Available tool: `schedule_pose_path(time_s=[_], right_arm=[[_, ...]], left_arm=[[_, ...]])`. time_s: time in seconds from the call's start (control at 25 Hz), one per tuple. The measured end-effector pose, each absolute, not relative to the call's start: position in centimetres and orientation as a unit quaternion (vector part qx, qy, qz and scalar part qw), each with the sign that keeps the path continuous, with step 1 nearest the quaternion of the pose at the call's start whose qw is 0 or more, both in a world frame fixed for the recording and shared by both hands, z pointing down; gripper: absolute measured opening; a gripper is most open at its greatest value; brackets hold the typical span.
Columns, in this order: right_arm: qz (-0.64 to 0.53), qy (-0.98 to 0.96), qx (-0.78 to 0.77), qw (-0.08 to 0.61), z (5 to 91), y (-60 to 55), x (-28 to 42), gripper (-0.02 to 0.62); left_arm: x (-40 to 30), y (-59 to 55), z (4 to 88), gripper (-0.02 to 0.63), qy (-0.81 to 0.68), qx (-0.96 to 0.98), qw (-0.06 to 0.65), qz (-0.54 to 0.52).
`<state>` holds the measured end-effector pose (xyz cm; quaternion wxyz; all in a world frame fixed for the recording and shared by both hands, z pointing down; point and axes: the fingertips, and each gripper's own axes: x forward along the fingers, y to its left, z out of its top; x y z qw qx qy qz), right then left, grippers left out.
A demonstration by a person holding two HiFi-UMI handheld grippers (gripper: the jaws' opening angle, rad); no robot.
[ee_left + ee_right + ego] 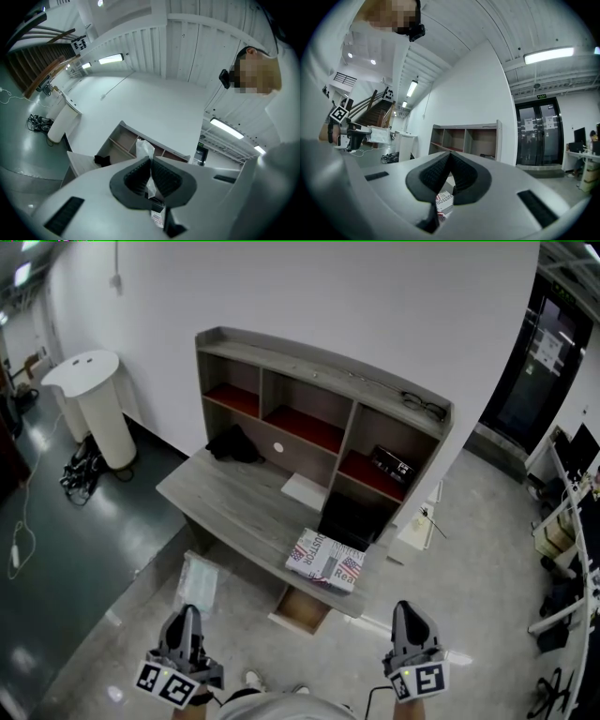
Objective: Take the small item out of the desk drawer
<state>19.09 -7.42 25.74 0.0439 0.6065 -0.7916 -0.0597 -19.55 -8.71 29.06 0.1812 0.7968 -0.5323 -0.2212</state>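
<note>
The open drawer (pixel 302 610) juts from under the desk (pixel 234 507) at lower center. Bare floor (pixel 323 657) lies between it and my 2 grippers, so the way in is clear. A printed box (pixel 326 561) sits on the desk's front edge directly above the drawer. Left of the box the desktop is bare up to a black bundle (pixel 234 444). The hutch (pixel 319 381) walls off the far side. A white round stand (pixel 94 399) and cables (pixel 84 470) crowd the upper left, well apart from the desk.
</note>
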Motion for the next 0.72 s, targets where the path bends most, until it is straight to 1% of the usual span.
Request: schedule_pose_path(time_s=[0.32,0.72], right_arm=[[-0.062,-0.792,0.606,0.04,25.5,-7.5,17.6,0.021],[-0.057,-0.794,0.603,0.052,26.6,-6.8,15.3,0.021]], left_arm=[[-20.0,-10.0,28.5,0.021,-0.518,0.813,0.165,-0.21],[-20.0,-9.4,30.3,0.021,-0.499,0.821,0.191,-0.203]])
